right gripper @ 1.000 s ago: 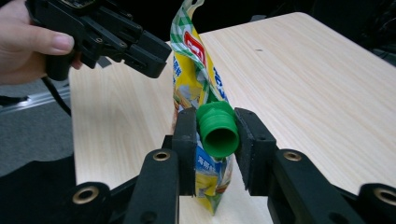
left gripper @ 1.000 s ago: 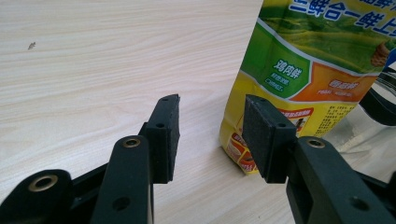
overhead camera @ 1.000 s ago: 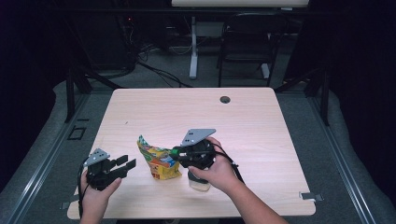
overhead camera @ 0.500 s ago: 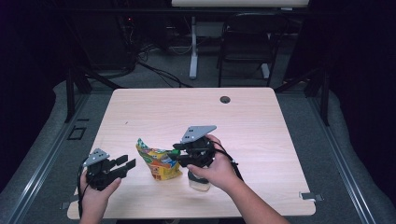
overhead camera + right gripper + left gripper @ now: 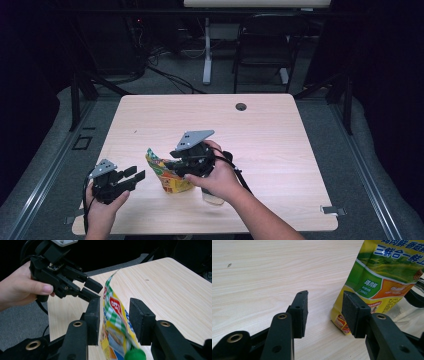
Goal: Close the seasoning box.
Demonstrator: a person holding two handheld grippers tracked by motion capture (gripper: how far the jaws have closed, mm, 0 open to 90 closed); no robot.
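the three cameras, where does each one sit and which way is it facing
High view: above the near table edge, looking forward and down; both forearms, left gripper, right gripper.
Left gripper view: on that gripper, looking along open jaws at the snack bag.
Right gripper view: on that gripper, jaws just opened, the bag between them, left gripper and hand beyond.
All share the bag and table.

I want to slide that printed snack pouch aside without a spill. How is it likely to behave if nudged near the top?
The snack pouch would probably tip rather than slide: it stands upright on a narrow base. Its top edge curls, so the film is likely floppy and would buckle under a push. The right gripper has just been opening and straddles it without pressing; the glossy surface may be slippery.
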